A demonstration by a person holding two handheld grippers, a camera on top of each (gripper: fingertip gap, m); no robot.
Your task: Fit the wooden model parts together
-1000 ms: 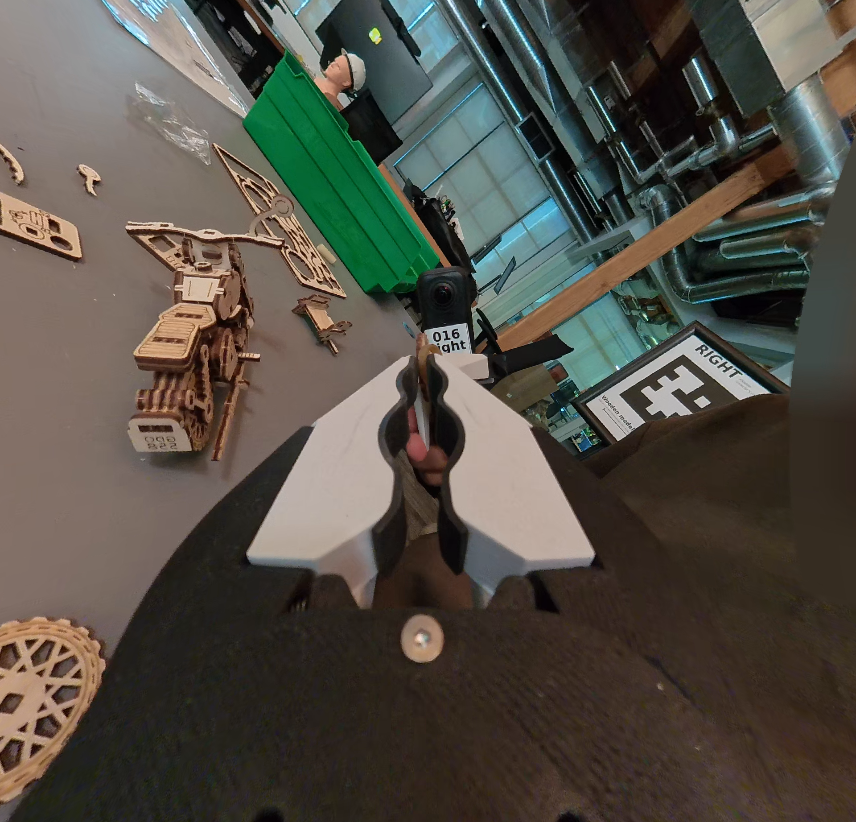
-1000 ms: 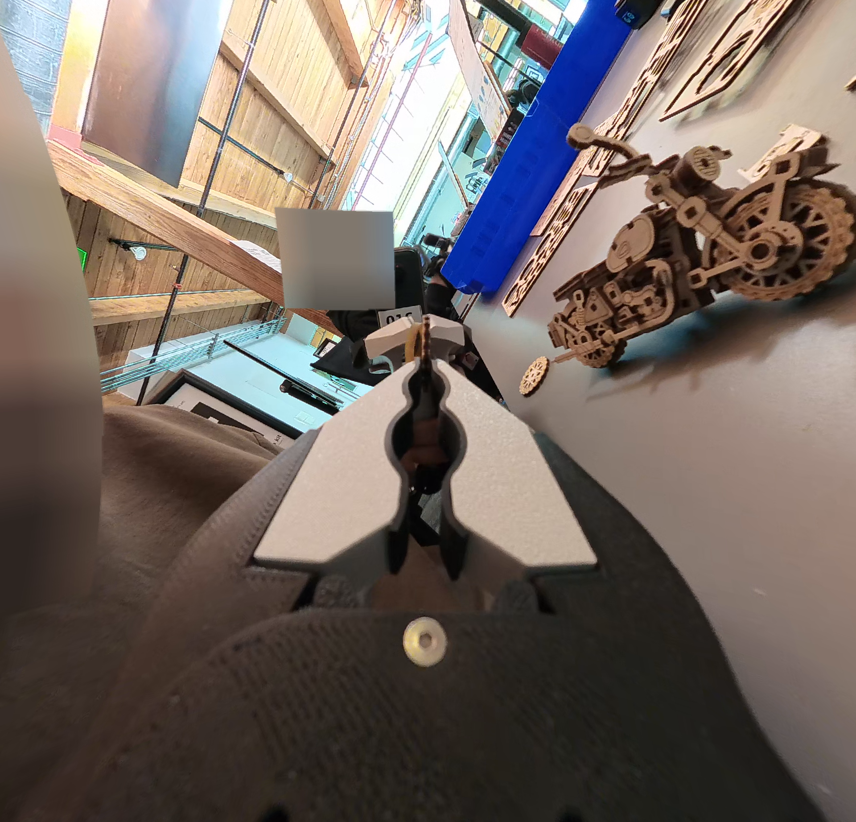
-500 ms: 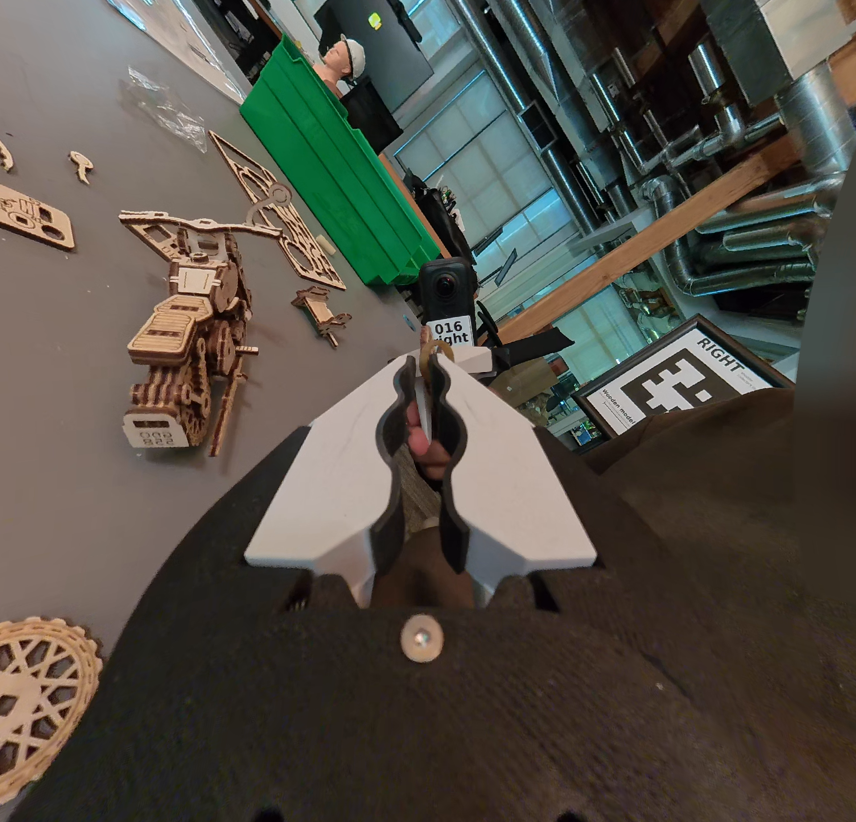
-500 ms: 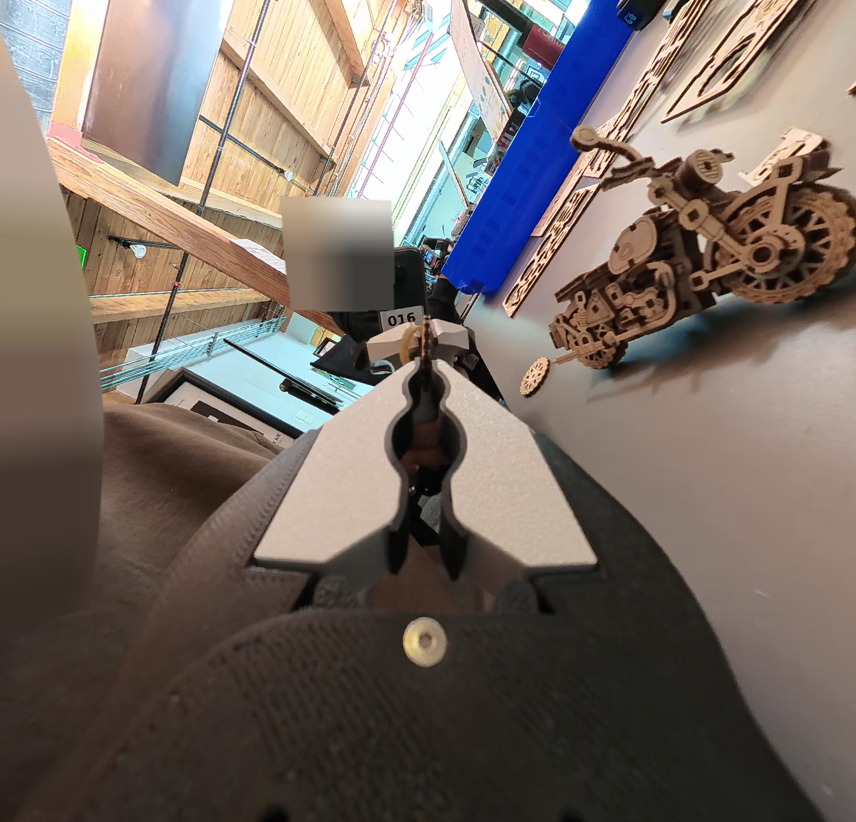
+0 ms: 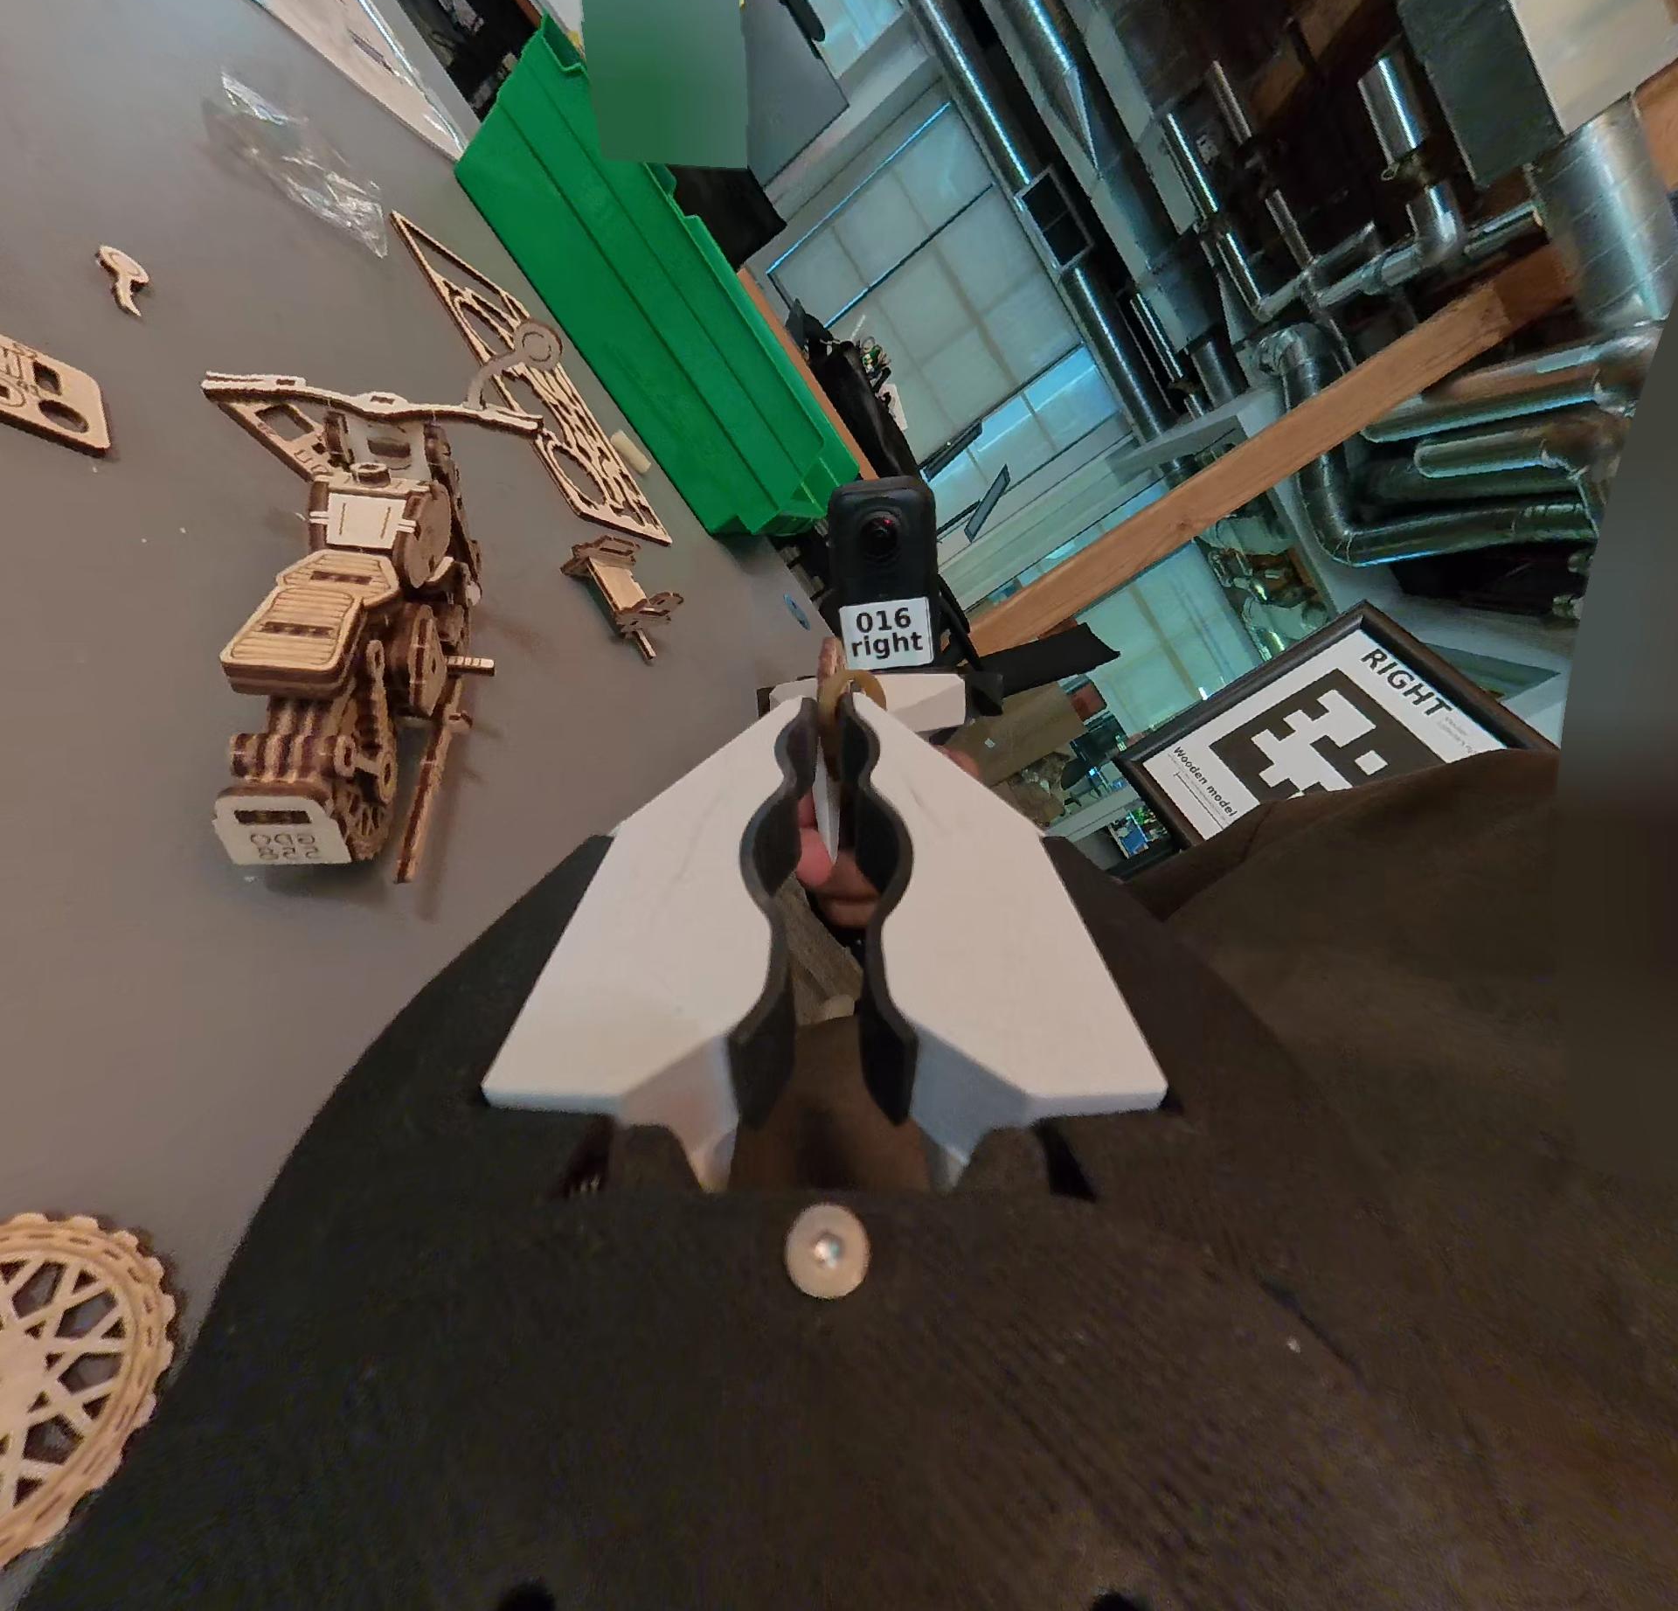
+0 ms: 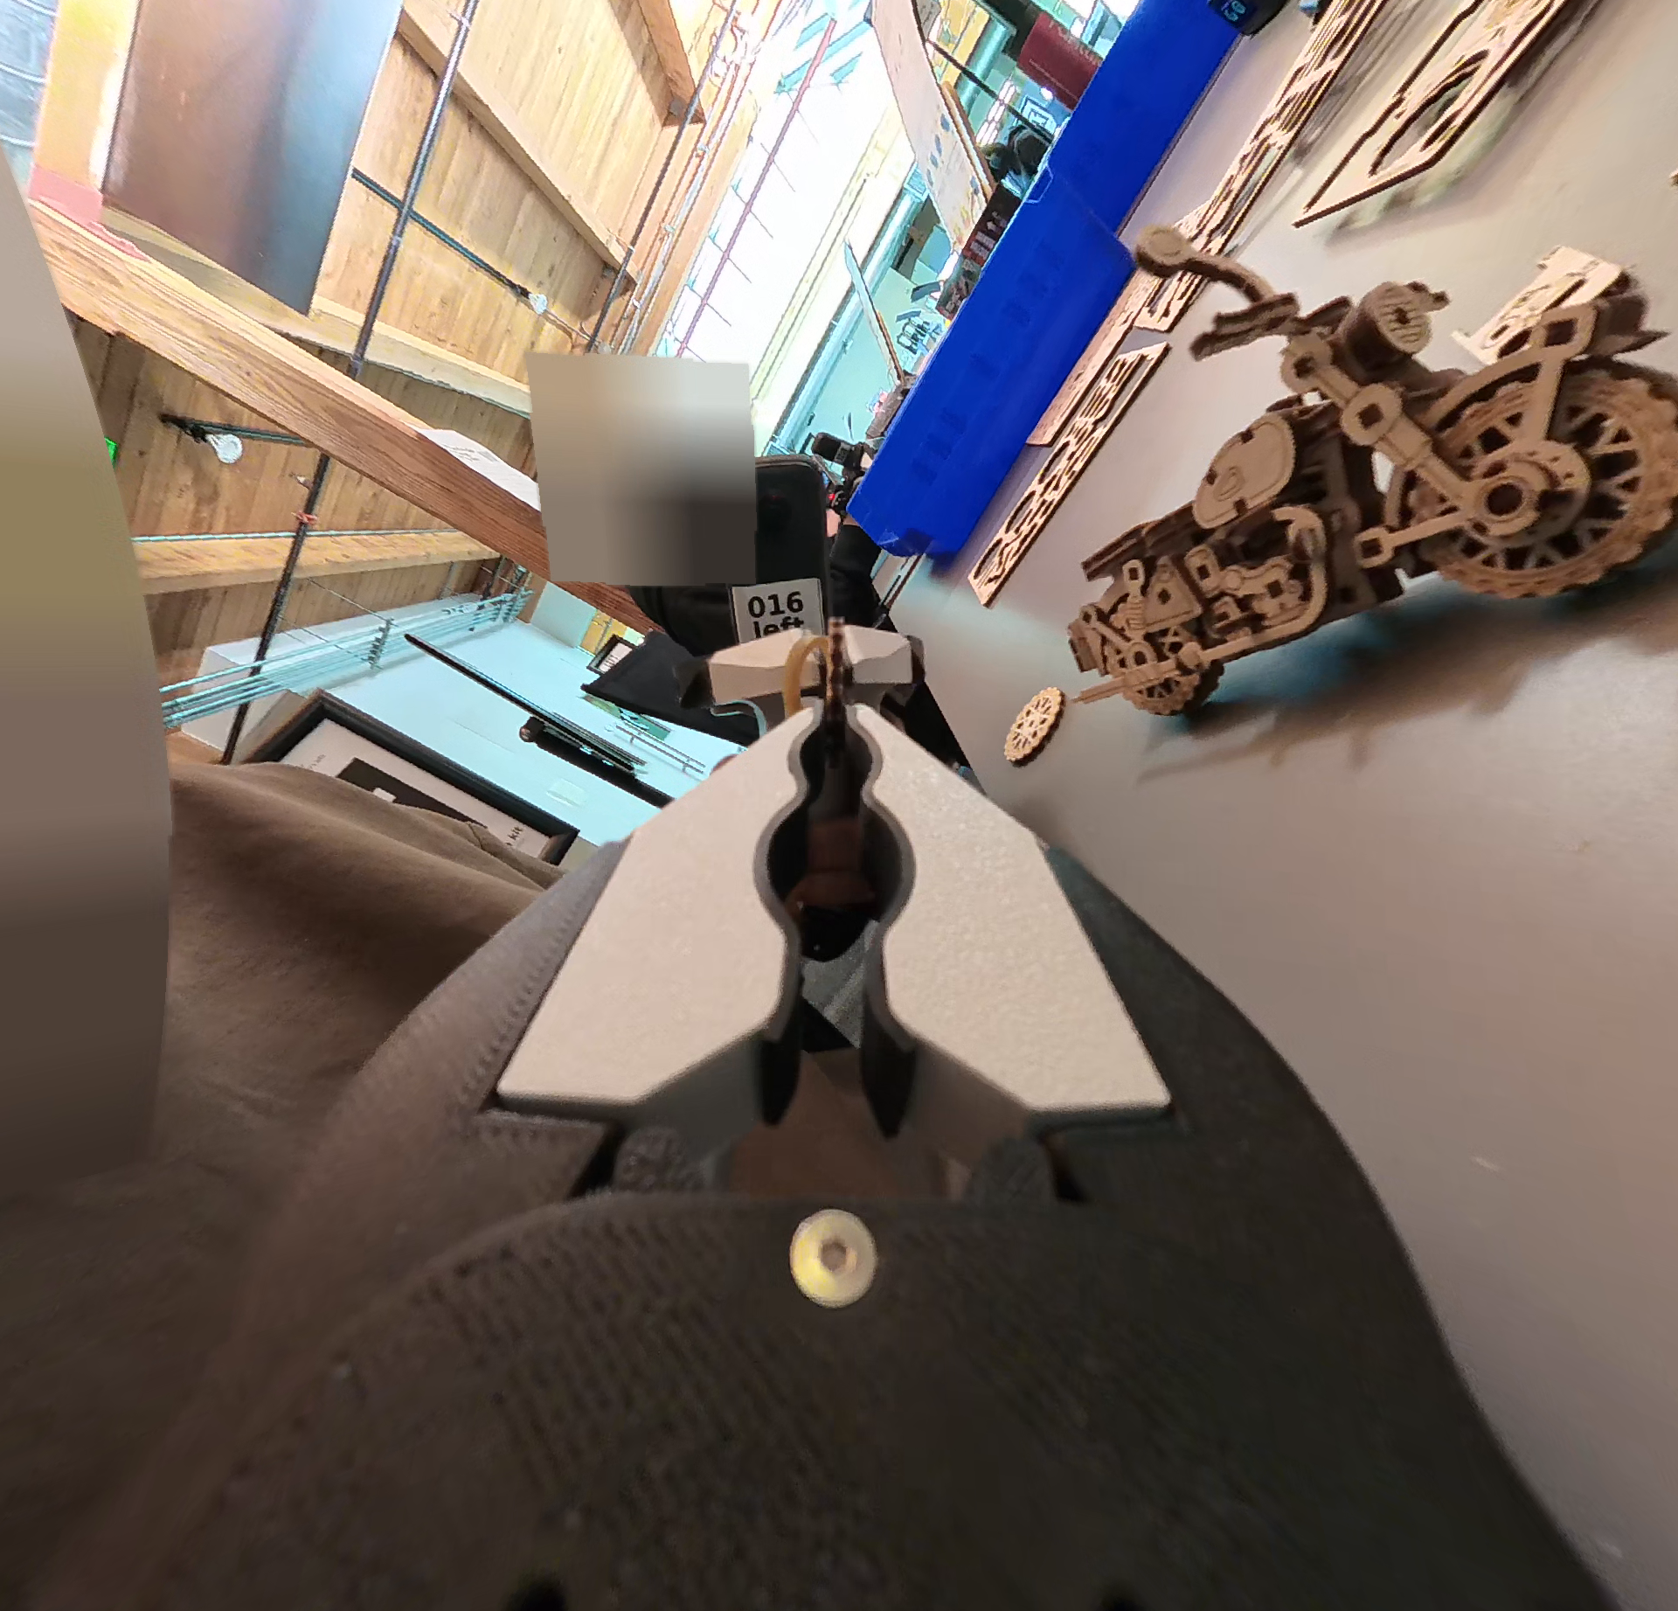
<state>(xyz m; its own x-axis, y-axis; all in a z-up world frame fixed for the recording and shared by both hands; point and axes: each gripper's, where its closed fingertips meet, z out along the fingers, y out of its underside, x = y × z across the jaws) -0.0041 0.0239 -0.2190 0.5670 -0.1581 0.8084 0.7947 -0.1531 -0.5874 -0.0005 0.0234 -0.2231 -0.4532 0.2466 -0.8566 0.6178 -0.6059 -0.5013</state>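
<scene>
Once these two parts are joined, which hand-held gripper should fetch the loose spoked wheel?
Left, likely: the spoked wheel lies beside the left hand-held gripper; the right wrist view lacks it. First release its pale strip.

Left gripper (image 5: 828, 715) and right gripper (image 6: 832, 712) tip-to-tip, both clamped.
</scene>
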